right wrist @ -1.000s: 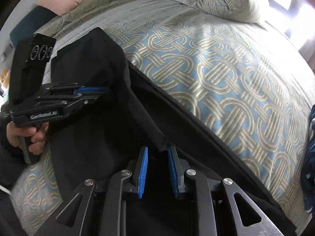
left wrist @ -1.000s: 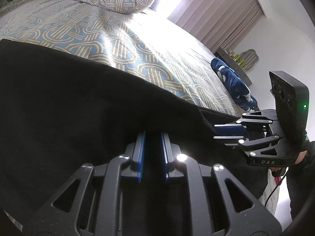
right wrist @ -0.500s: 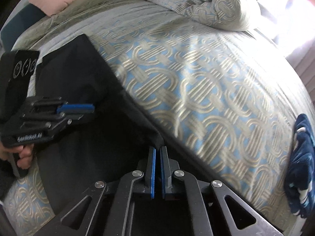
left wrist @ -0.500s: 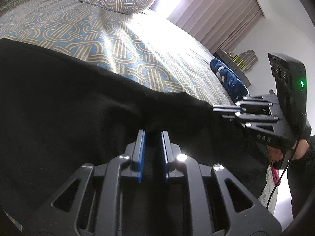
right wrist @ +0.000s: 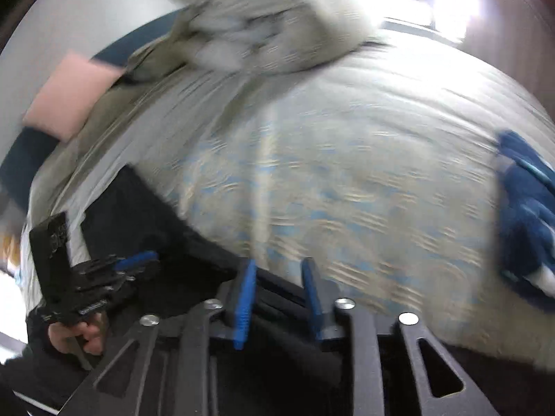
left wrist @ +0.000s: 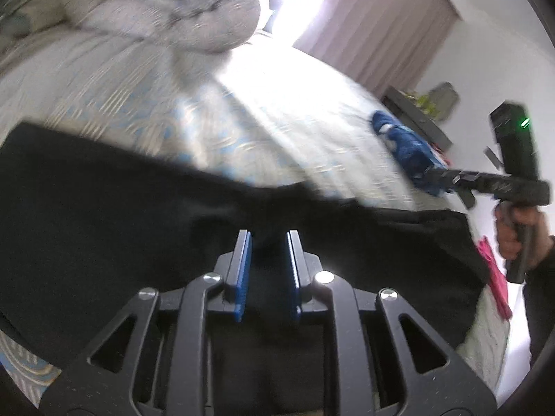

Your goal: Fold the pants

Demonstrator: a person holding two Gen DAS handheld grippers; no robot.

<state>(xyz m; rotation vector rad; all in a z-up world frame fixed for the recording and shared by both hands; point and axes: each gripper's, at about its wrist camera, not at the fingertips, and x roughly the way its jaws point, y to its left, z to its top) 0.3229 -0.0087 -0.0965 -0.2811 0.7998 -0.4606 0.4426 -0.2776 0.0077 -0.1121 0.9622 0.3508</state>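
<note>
Motion-blurred bedspread [right wrist: 312, 180]; black pants [left wrist: 104, 215] beneath both parted tongs.

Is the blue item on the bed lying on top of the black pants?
No, the blue item lies on the patterned bedspread, well apart from the black pants.

I'm working in a home bedroom. A wide bed [right wrist: 347, 159] with a blue-and-beige patterned cover fills both wrist views. At its head lies a bunched duvet [right wrist: 270, 24] in the same print, with a pink pillow [right wrist: 69, 93] beside it against a dark headboard [right wrist: 24, 159]. Beyond the bed's far side, pinkish curtains [left wrist: 381, 24] hang by a bright window. Off the bed's foot, a dark shelf [left wrist: 416, 114] stands against a white wall [left wrist: 492, 52]. A blue garment [left wrist: 406, 145] lies on the cover.
</note>
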